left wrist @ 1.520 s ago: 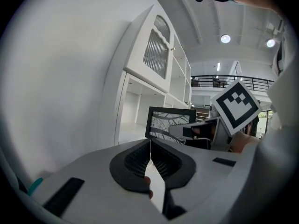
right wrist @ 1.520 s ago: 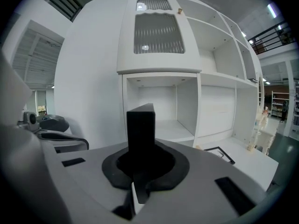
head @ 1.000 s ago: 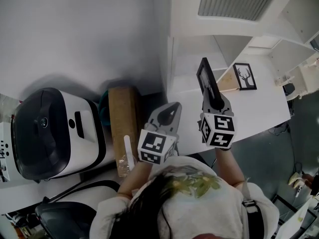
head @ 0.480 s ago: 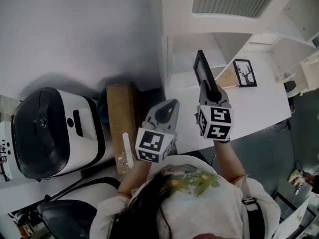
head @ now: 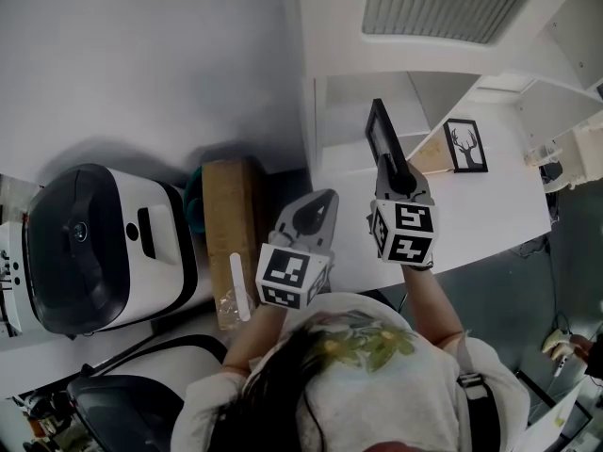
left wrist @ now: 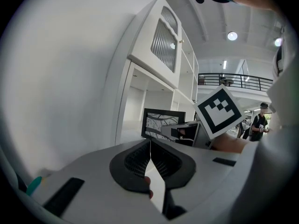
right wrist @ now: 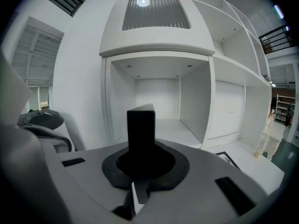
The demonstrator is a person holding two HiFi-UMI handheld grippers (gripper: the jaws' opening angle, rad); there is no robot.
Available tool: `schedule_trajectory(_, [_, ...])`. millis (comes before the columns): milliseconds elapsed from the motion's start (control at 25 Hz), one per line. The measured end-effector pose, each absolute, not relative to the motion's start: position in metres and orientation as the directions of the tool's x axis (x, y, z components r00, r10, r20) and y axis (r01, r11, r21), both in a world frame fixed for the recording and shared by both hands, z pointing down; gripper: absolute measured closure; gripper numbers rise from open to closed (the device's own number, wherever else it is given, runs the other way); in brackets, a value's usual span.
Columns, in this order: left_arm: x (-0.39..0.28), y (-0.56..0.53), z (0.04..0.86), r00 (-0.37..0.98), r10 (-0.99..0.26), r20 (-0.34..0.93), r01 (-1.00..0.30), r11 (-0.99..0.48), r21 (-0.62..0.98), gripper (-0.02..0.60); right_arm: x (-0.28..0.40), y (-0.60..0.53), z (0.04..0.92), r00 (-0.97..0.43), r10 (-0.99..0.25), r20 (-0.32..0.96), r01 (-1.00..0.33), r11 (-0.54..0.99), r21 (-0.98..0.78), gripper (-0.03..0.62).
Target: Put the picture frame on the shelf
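carry step, frame not placed yet. right tool [head: 389, 179] clamped tight on the lower edge of the picture frame [right wrist: 141, 125], holding it upright in the air over the left end of the white surface [head: 490, 205], just before the open shelf [right wrist: 156, 97] compartment. left tool [left wrist: 150, 148] closed, empty. next, likely: push forward into the compartment, set the frame down on its bottom edge, then let go. frame is thin, black, with a pale patterned print.
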State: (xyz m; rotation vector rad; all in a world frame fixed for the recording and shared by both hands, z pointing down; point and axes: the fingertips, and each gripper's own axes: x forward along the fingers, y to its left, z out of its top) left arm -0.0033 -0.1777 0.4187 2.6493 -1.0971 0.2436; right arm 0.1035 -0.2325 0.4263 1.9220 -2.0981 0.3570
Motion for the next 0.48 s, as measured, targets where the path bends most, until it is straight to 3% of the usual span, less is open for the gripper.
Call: schedule_trajectory(480, [-0.0049, -0.1835, 0.4186, 0.675, -0.690, 0.262, -0.736, -0.655, 0.172, 0.551, 0.1050, -0.2436, 0.4330, -0.099, -0.927, 0.361, -0.994, 0.105, -0.003, 0.557])
